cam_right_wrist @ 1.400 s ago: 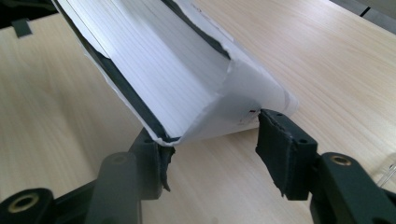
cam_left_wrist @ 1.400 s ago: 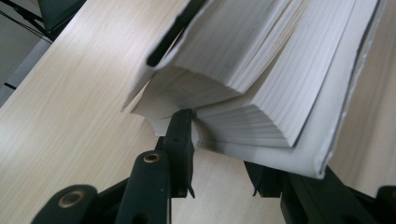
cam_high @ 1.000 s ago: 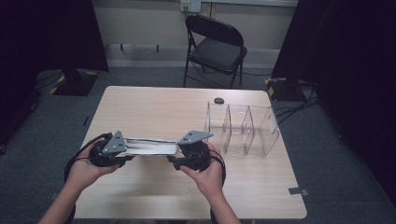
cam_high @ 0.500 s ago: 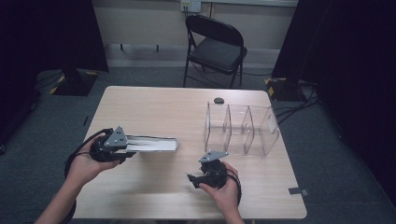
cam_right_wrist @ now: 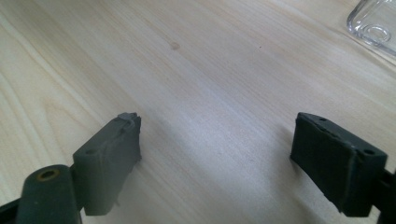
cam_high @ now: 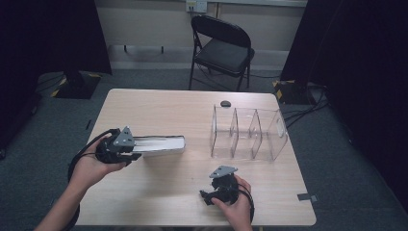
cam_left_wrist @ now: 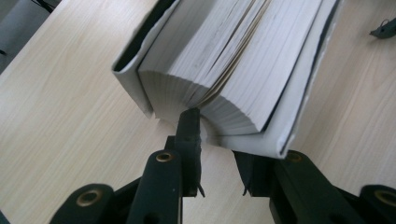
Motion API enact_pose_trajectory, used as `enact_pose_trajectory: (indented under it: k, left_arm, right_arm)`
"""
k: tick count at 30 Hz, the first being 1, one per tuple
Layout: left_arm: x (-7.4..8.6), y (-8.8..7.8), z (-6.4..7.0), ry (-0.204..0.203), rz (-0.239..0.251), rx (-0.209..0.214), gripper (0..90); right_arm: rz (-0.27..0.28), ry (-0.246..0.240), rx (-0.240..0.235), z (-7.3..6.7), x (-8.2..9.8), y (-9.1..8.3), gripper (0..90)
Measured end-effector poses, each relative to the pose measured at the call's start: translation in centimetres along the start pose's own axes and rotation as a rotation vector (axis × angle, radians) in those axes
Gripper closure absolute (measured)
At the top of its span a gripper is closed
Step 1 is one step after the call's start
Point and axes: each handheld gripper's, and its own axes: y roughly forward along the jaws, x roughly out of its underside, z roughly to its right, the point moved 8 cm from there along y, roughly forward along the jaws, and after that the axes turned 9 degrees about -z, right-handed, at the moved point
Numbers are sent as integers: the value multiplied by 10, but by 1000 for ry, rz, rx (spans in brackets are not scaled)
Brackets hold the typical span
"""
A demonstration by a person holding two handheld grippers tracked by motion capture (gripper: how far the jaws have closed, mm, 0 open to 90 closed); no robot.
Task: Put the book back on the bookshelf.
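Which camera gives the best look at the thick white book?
The left gripper view: the thick white book is close up, its fanned pages pinched by the left gripper. The high view shows it small, lying on the table. The right gripper view gives table and jaws.

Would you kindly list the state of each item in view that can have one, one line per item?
Book: lying on the table, pages fanned at the near end, gripped there.
Left gripper: shut on the book, one finger pushed in among the pages.
Right gripper: open, holding nothing, over bare wood.
Clear divider rack: upright, all compartments empty.
Folding chair: unfolded, unoccupied.
Small dark object: resting on the table beyond the rack.
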Motion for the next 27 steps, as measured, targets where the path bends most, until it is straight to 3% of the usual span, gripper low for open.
enact_pose_trajectory:
  k: [7, 9, 16, 27]
  left_arm:
    - [1, 0, -7, -5, -23, -3, 726]
    - [2, 0, -8, -22, -14, 5, 727]
    - [2, -1, -8, -19, -15, 10, 728]
    - [-2, -2, -7, -33, 1, 23, 730]
  right_arm:
    - [25, -2, 8, 0, 1, 2, 115]
    - [48, 19, 17, -1, 1, 2, 113]
    - [102, 17, 17, 0, -1, 6, 95]
    - [99, 29, 28, 1, -1, 6, 95]
